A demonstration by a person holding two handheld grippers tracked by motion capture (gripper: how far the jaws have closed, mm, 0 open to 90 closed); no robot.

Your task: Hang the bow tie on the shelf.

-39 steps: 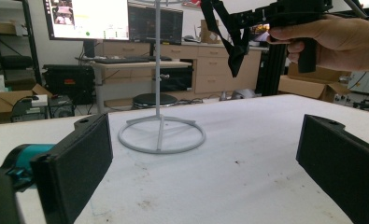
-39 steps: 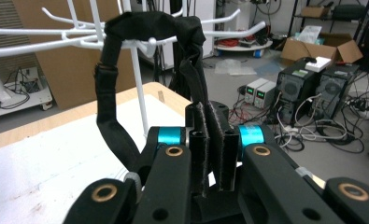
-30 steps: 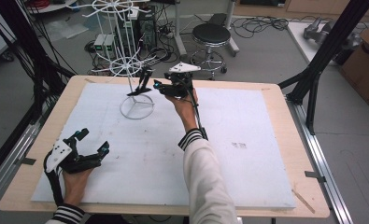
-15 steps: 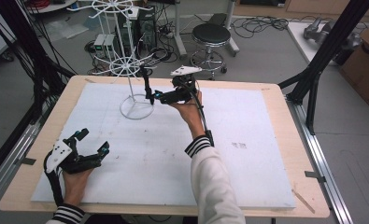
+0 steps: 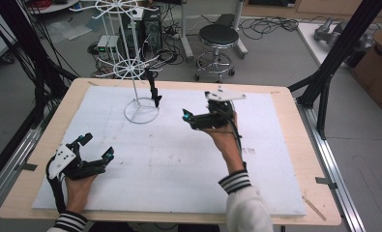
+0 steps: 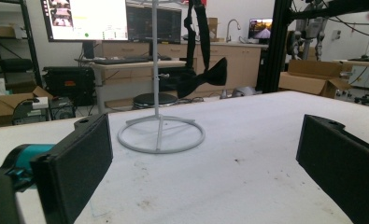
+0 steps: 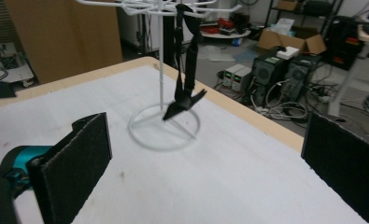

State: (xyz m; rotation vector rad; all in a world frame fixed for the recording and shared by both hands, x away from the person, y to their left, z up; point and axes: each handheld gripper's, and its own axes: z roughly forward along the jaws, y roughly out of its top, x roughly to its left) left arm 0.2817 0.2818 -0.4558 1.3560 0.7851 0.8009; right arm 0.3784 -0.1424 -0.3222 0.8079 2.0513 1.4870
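A white wire stand (image 5: 140, 110) rises at the far left of the white board (image 5: 179, 159). A black bow tie (image 5: 154, 90) hangs by its strap from the stand's lower ring, dangling above the round base. My right gripper (image 5: 191, 118) hovers open to the right of the stand and apart from the tie, its jaws wide in the right gripper view (image 7: 205, 154), where the bow tie (image 7: 184, 101) hangs ahead over the stand's base (image 7: 164, 126). My left gripper (image 5: 96, 147) rests open at the near left. Its own view (image 6: 205, 154) faces the stand (image 6: 161, 136) and the bow tie (image 6: 204, 77).
The white board covers a wooden table (image 5: 295, 121). Behind the table are a black stool (image 5: 218, 36), computer boxes (image 5: 109, 47) and cables on the floor. Black frame posts (image 5: 329, 72) stand at both sides. A cardboard box (image 5: 378, 53) sits at the far right.
My right gripper has let go of the bow tie, which now hangs on the stand, and has drawn back to the right and nearer. The left gripper has stayed put.
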